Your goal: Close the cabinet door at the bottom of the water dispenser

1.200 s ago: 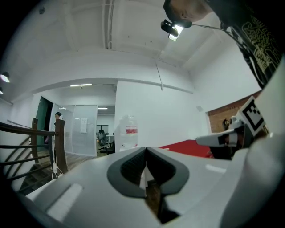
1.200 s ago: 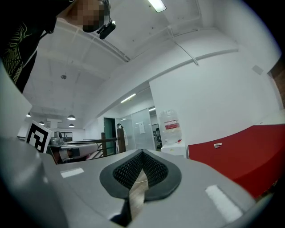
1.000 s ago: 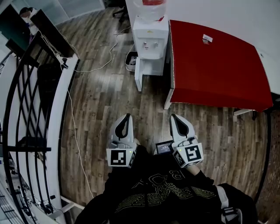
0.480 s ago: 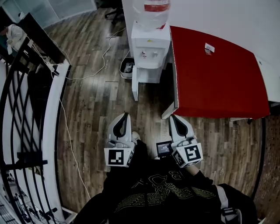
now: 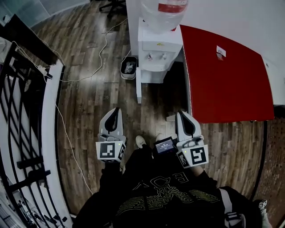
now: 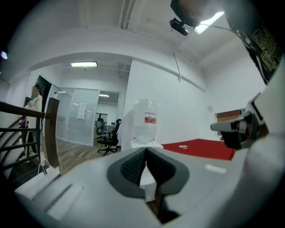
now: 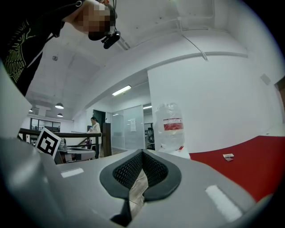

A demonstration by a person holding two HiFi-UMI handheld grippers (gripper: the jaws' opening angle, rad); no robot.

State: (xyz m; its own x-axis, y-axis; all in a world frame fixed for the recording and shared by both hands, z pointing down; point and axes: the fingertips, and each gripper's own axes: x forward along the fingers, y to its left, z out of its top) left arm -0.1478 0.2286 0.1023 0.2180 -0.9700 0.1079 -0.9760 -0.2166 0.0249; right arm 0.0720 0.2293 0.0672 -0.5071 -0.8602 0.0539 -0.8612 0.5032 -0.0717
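The white water dispenser [image 5: 158, 50] with its clear bottle [image 5: 164, 12] stands at the top centre of the head view. Its bottom cabinet door [image 5: 139, 89] is swung open toward me and shows edge-on as a narrow white strip. My left gripper [image 5: 114, 112] is shut and empty, held over the floor well short of the door. Beside the red table's corner, my right gripper [image 5: 184, 116] is also shut with nothing in it. The bottle [image 6: 145, 120] rises beyond the closed left gripper [image 6: 145, 151], and the bottle [image 7: 171, 127] beyond the right gripper [image 7: 142, 153].
A red table [image 5: 227, 75] stands right of the dispenser, its corner near my right gripper. A small bin [image 5: 128, 67] sits left of the dispenser, with cables [image 5: 100, 58] across the wood floor. A black railing [image 5: 26, 133] runs along the left. A person [image 7: 94, 132] stands far off.
I have walked closer: the dispenser, its open door and the red table have come nearer in the head view. Both grippers stayed shut, and the left one has shifted left.
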